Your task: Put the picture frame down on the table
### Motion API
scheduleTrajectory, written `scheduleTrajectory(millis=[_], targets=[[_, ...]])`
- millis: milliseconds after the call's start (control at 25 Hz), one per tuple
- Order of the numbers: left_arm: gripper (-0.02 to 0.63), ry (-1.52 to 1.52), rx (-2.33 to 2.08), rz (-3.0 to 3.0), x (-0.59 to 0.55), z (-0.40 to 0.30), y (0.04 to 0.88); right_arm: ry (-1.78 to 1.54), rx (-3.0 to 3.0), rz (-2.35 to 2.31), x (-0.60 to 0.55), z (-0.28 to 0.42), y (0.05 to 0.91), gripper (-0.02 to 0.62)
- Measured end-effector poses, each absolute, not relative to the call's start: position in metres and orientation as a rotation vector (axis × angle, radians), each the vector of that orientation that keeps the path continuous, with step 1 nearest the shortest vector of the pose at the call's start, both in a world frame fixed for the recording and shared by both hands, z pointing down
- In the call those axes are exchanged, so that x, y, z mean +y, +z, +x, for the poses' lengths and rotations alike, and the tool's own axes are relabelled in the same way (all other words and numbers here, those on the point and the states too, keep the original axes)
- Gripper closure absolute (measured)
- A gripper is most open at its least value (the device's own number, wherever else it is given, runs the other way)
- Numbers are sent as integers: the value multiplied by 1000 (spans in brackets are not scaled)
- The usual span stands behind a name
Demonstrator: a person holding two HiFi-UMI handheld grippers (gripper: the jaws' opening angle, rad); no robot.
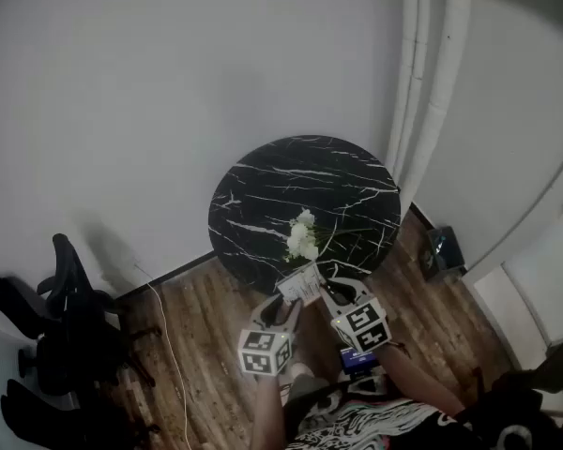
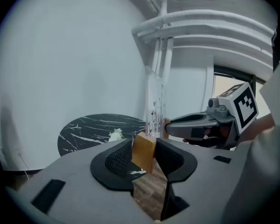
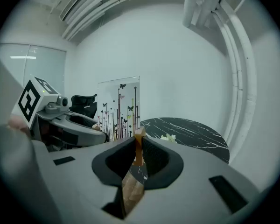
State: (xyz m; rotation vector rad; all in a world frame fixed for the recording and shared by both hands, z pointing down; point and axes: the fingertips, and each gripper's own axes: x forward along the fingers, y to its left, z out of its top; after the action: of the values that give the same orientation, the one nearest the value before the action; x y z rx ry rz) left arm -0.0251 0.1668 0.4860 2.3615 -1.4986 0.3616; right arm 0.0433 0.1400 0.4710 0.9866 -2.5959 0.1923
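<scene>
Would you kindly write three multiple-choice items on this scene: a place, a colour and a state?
1. Where are the white flowers? A on the table; B on the floor; C between jaws.
2. What colour is the table top? A black, white-veined; B plain white; C red.
3. How is the picture frame held? A by both grippers; B by one gripper; C not held.
1 A, they lie on its top; 2 A, the dark top shows pale veins; 3 A, the left gripper and right gripper both clamp its wooden edge.

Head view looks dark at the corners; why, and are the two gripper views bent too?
Head view: dim, black lens corners, table sharp. Left gripper view: fisheye bows the ceiling pipes. Right gripper view: same round border; picture frame crisp.
</scene>
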Motion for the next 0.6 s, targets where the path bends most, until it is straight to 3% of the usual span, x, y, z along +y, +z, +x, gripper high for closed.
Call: scheduleTrajectory(millis=[600], targets=[[445,381,-1515,2368,171,-10,480,194,-2617,988,142,59,468,546]])
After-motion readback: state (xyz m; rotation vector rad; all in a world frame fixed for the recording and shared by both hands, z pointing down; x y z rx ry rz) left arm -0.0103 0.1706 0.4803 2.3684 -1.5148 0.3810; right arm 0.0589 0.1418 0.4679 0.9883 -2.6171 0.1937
